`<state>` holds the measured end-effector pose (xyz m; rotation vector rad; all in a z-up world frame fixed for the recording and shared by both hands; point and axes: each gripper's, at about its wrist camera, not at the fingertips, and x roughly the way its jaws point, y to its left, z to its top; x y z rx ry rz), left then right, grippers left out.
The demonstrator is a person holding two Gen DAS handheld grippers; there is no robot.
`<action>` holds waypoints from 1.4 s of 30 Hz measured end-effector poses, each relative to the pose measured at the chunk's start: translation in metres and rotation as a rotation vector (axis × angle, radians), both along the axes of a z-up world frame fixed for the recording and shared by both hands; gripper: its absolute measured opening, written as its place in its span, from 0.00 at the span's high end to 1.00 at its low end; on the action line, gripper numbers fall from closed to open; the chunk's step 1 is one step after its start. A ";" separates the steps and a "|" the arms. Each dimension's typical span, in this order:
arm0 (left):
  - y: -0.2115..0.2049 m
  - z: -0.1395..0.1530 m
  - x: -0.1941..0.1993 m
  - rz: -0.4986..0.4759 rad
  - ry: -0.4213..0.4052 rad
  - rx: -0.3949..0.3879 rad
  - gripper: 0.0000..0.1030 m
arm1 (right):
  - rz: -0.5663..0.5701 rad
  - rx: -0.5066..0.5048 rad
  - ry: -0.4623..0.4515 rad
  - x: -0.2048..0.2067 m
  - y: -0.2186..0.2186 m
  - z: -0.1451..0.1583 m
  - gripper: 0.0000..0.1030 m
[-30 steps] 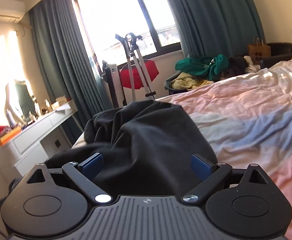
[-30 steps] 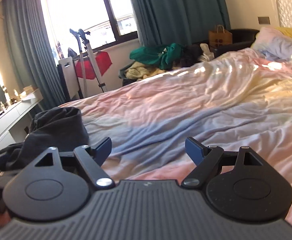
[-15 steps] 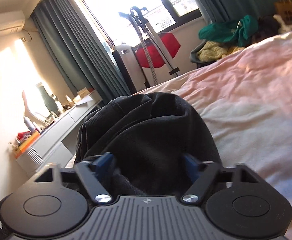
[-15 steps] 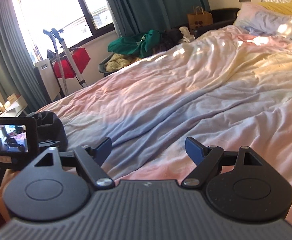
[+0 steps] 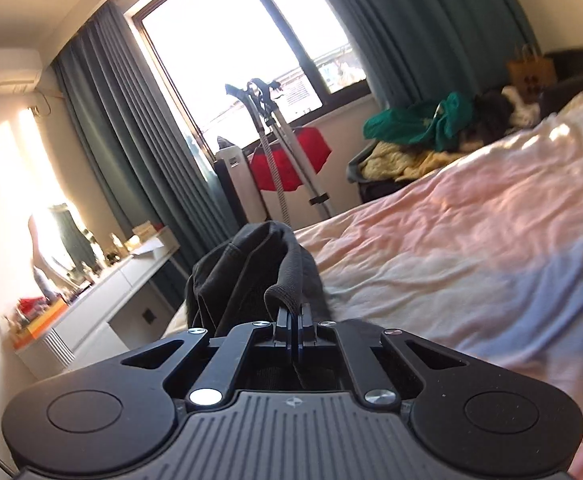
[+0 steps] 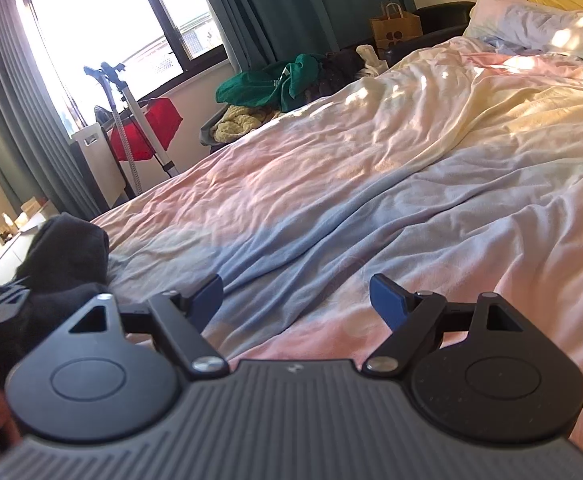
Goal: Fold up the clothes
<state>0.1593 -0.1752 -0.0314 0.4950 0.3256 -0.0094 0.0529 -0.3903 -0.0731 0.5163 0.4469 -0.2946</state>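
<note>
The left gripper [image 5: 295,326] has its fingers pressed together on a hemmed edge of the black garment [image 5: 247,272], which lies bunched at the near corner of the bed [image 5: 471,240]. The right gripper [image 6: 297,298] hovers over the bed's pink-and-blue cover beside the garment, its fingers spread wide and holding nothing.

A: What is the dark garment [image 5: 251,272] made of?

B: Matt charcoal cloth, soft, with a ribbed hem. The bedsheet [image 6: 371,208] is thin, crinkled cotton-like fabric in pastel tints.

A: And the left gripper [image 5: 295,332]?

B: Matt black plastic, ridged grey housing, shiny metal pivot screws. The right gripper [image 6: 297,300] looks the same, with smooth blue pads [image 6: 387,300].
</note>
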 end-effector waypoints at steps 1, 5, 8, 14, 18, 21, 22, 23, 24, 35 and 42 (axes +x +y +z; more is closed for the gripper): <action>0.004 0.006 -0.015 -0.016 0.003 -0.015 0.98 | 0.002 -0.002 -0.003 -0.001 0.001 0.001 0.20; 0.035 0.022 -0.079 -0.077 0.034 -0.096 0.98 | 0.010 -0.009 -0.015 -0.006 0.003 0.006 0.20; 0.067 0.026 -0.123 -0.101 0.087 -0.167 0.98 | 0.018 -0.014 -0.019 -0.008 0.005 0.009 0.20; 0.128 -0.032 -0.155 -0.030 0.247 -0.039 0.98 | 0.036 -0.021 -0.005 -0.007 0.010 0.008 0.20; 0.140 -0.032 -0.163 -0.076 0.234 -0.145 0.97 | 0.049 -0.025 0.004 -0.006 0.014 0.008 0.20; 0.135 -0.027 -0.166 -0.108 0.219 -0.183 0.94 | 0.057 -0.028 0.012 -0.006 0.017 0.007 0.20; 0.132 -0.027 -0.167 -0.113 0.221 -0.182 0.91 | 0.057 -0.027 0.014 -0.006 0.017 0.007 0.20; 0.131 -0.027 -0.167 -0.115 0.224 -0.181 0.83 | 0.056 -0.026 0.017 -0.005 0.017 0.006 0.20; 0.130 -0.026 -0.168 -0.117 0.225 -0.183 0.79 | 0.055 -0.020 0.018 -0.005 0.017 0.006 0.20; 0.091 0.013 -0.131 -0.141 0.152 -0.179 0.20 | 0.056 0.055 0.010 -0.005 0.009 0.005 0.20; 0.039 0.010 -0.023 -0.085 0.371 -0.281 0.22 | 0.040 0.086 0.012 -0.004 0.001 0.002 0.20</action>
